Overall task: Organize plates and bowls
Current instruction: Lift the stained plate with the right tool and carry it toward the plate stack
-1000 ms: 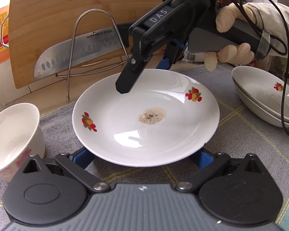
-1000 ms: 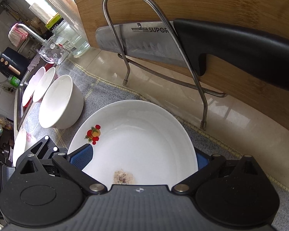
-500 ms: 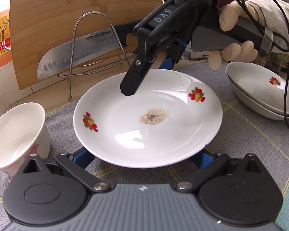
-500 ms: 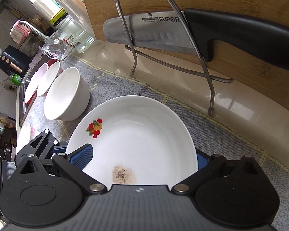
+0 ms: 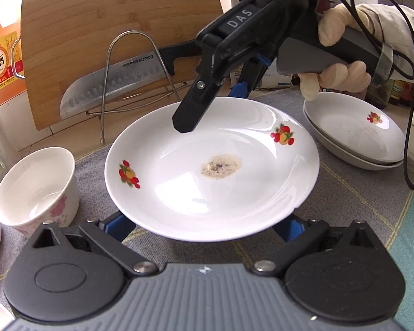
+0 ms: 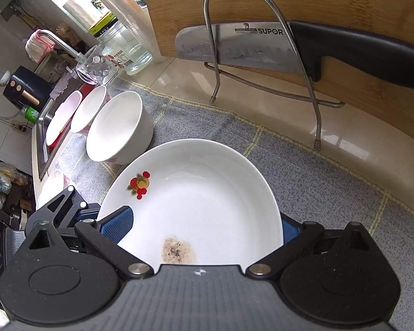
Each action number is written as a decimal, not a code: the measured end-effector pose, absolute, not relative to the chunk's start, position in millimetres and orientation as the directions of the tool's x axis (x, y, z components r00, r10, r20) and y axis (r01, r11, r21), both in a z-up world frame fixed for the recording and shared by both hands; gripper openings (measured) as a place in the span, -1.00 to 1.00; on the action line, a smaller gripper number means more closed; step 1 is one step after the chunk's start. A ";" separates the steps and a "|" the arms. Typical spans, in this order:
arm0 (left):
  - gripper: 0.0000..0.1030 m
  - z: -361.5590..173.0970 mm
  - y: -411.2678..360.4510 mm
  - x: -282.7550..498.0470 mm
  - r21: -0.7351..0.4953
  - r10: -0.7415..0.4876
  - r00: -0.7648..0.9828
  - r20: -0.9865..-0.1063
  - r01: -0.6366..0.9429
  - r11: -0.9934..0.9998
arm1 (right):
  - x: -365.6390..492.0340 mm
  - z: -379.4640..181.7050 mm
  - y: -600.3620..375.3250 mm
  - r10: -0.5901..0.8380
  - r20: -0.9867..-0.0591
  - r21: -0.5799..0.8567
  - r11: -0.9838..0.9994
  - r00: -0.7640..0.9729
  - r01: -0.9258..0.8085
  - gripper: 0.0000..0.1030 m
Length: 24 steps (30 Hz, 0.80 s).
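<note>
A white plate [image 5: 212, 165] with fruit prints and a brown stain is held above the grey mat. My right gripper [image 5: 215, 107] is shut on the plate's far rim: one finger lies on top and the blue pad sits under the rim. In the right wrist view the plate [image 6: 196, 201] fills the space between the right gripper's pads [image 6: 198, 226]. My left gripper [image 5: 204, 224] is open, its blue pads wide apart under the plate's near rim. Two stacked white plates [image 5: 356, 132] lie to the right. A white bowl [image 5: 36, 187] stands to the left.
A bamboo cutting board [image 5: 110, 41] and a knife [image 5: 116, 80] lean in a wire rack [image 5: 129, 80] behind the plate. An orange bottle [image 5: 0, 55] stands at far left. Several white bowls [image 6: 118, 129] stand in a row toward the sink [image 6: 45, 127].
The plate has risen and shifted a little toward the stacked plates, carried by the right gripper. The left gripper has followed beneath it.
</note>
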<state>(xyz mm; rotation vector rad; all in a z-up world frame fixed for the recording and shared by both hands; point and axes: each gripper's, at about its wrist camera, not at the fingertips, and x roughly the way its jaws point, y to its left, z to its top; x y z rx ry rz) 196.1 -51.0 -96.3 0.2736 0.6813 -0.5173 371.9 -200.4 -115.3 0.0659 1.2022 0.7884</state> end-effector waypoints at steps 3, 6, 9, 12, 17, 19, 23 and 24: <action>0.99 -92.1 -52.7 188.3 0.082 -0.363 0.660 -0.658 0.542 0.836 | 363.2 -109.9 -202.2 0.579 -0.803 0.441 0.738 0.142 -0.511 1.00; 0.99 -88.1 -54.7 181.8 0.086 -0.366 0.660 -0.656 0.548 0.832 | 353.5 -104.4 -205.0 0.580 -0.801 0.437 0.738 0.151 -0.514 1.00; 0.99 -83.9 -58.5 174.2 0.093 -0.369 0.661 -0.654 0.554 0.827 | 345.3 -100.8 -208.2 0.581 -0.799 0.436 0.739 0.157 -0.513 1.00; 0.99 -80.8 -63.2 166.6 0.097 -0.374 0.658 -0.654 0.563 0.821 | 335.4 -97.9 -213.7 0.581 -0.796 0.435 0.744 0.170 -0.506 1.00; 0.99 -75.6 -70.0 153.2 0.109 -0.380 0.653 -0.655 0.580 0.807 | 319.6 -92.8 -222.5 0.583 -0.790 0.437 0.751 0.187 -0.495 1.00; 0.99 -74.1 -71.8 149.5 0.109 -0.384 0.650 -0.656 0.586 0.803 | 313.7 -91.1 -225.5 0.581 -0.790 0.434 0.754 0.193 -0.493 1.00; 0.99 -71.0 -78.2 141.9 0.110 -0.395 0.642 -0.658 0.600 0.792 | 303.2 -87.8 -233.0 0.578 -0.790 0.431 0.761 0.204 -0.485 1.00; 0.99 -70.5 -79.8 139.9 0.111 -0.398 0.640 -0.657 0.604 0.789 | 300.5 -86.9 -235.3 0.578 -0.789 0.431 0.762 0.208 -0.483 1.00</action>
